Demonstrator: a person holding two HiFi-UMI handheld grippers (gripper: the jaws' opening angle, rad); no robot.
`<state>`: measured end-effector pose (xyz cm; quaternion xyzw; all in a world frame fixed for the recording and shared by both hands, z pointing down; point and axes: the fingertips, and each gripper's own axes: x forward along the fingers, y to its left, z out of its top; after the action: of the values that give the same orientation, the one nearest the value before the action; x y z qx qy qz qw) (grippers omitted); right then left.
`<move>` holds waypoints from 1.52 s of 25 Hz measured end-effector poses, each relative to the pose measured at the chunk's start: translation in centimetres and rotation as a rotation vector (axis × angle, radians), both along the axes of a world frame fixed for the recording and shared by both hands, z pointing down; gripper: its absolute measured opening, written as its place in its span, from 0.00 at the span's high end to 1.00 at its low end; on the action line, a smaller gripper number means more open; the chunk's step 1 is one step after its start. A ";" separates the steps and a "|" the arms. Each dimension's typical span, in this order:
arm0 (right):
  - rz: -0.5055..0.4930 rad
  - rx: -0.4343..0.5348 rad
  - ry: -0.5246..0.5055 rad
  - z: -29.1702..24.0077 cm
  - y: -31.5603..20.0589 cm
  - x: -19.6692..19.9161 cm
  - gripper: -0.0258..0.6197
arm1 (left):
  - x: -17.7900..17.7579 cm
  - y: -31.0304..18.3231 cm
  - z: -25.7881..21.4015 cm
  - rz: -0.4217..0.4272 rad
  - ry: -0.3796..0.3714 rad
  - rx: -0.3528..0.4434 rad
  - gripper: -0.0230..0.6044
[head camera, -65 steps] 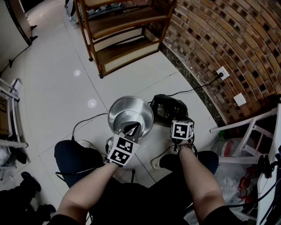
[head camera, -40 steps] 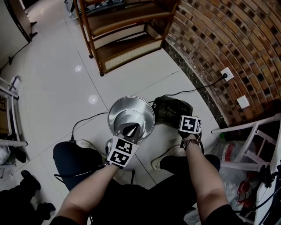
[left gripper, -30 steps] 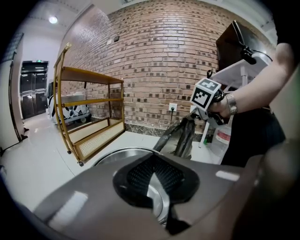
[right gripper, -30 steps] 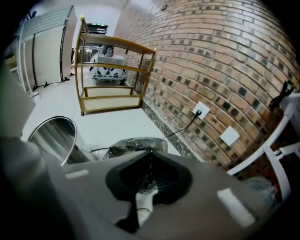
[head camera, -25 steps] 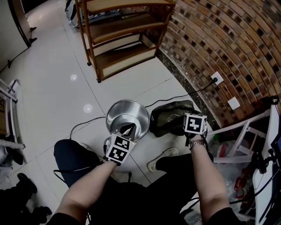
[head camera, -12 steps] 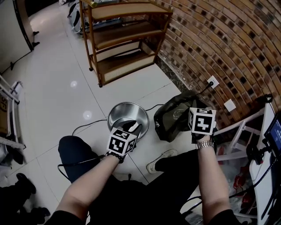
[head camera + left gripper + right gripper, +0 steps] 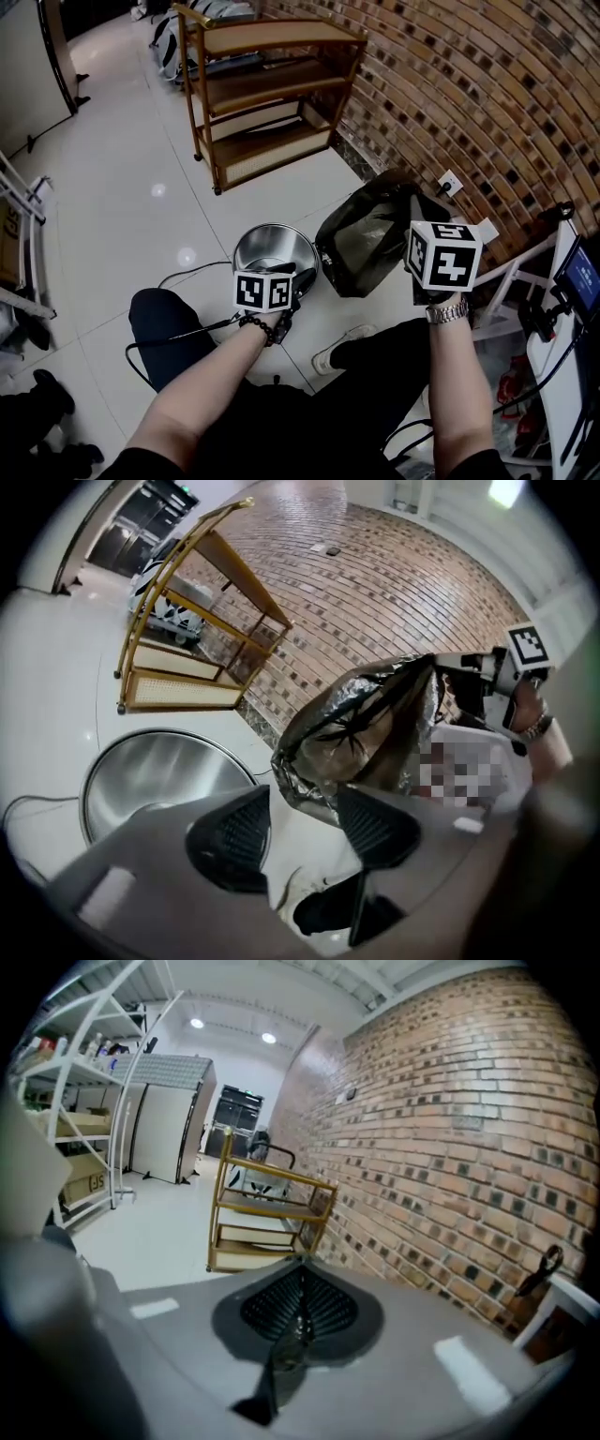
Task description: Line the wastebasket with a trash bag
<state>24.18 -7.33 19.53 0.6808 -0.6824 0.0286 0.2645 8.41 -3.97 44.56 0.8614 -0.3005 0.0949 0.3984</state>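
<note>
Bag now lifted off floor, pinched in right gripper. Left gripper opening, empty. Basket at bag's 9 o'clock, unlined.

1. I read this as a workroom or studio with storage along the walls, not a lived-in home.
2. A curved brick wall runs along one side, over a glossy white tile floor.
3. A white metal rack carries cardboard boxes, and tall pale cabinets stand beyond it.
4. Recessed ceiling lights shine overhead.
5. A bare wooden shelf unit stands by the wall.
6. I see a cable plugged into a wall socket, black cables loose on the floor and a lit screen at the right edge.
</note>
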 end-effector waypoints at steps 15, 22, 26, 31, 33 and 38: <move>-0.170 0.076 -0.124 -5.5 2.2 -5.8 0.95 | -4.8 -3.1 -3.1 -0.155 0.175 -0.100 0.77; -0.197 0.015 -0.187 -2.9 3.0 -6.4 0.95 | -11.1 -2.7 -6.3 -0.157 0.023 0.032 0.92; -0.206 -0.028 -0.235 -0.4 3.5 -6.6 0.95 | -13.8 -2.2 -8.4 -0.129 -0.055 0.092 0.92; -0.217 -0.076 -0.299 2.9 4.2 -7.2 0.95 | -15.7 -1.4 -9.3 -0.084 -0.126 0.113 0.92; -0.220 -0.084 -0.314 4.1 4.3 -7.3 0.95 | -16.1 -1.3 -9.3 -0.070 -0.154 0.113 0.92; -0.227 -0.092 -0.342 7.8 4.2 -7.2 0.95 | -16.5 -1.4 -7.9 -0.051 -0.227 0.111 0.92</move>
<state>16.94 -3.15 27.34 0.5720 -0.7876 0.1451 0.1772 -8.09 -5.36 36.69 0.8579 -0.3702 0.1648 0.3161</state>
